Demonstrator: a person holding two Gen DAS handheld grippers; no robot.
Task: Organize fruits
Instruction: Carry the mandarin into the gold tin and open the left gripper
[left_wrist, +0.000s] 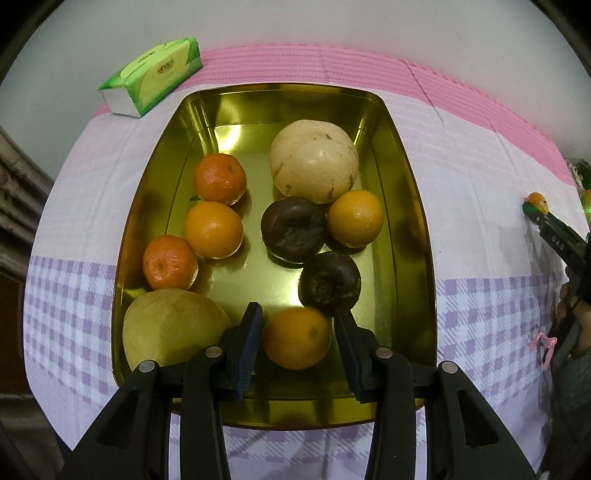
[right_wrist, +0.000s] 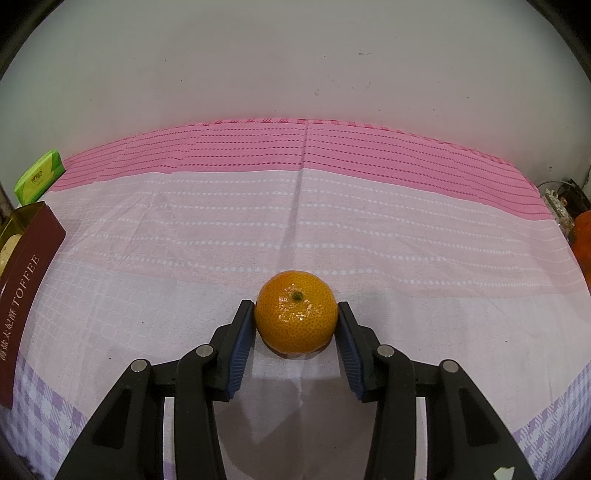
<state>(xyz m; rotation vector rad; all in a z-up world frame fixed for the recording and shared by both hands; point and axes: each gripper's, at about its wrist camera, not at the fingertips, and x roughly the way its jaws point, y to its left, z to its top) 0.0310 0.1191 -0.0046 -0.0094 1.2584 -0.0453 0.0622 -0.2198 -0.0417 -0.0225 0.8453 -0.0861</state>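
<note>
A gold tin tray holds several oranges and tangerines, two dark mangosteens, a pale pear and a green-yellow pear. My left gripper straddles an orange at the tray's near end; its pads stand close on both sides, contact unclear. My right gripper has both pads against a tangerine that rests on the cloth. It also shows far right in the left wrist view.
A green tissue pack lies at the back left of the tray. The tin's dark red side marked TOFFEE is at the left of the right wrist view. A pink and lilac cloth covers the table; a wall stands behind.
</note>
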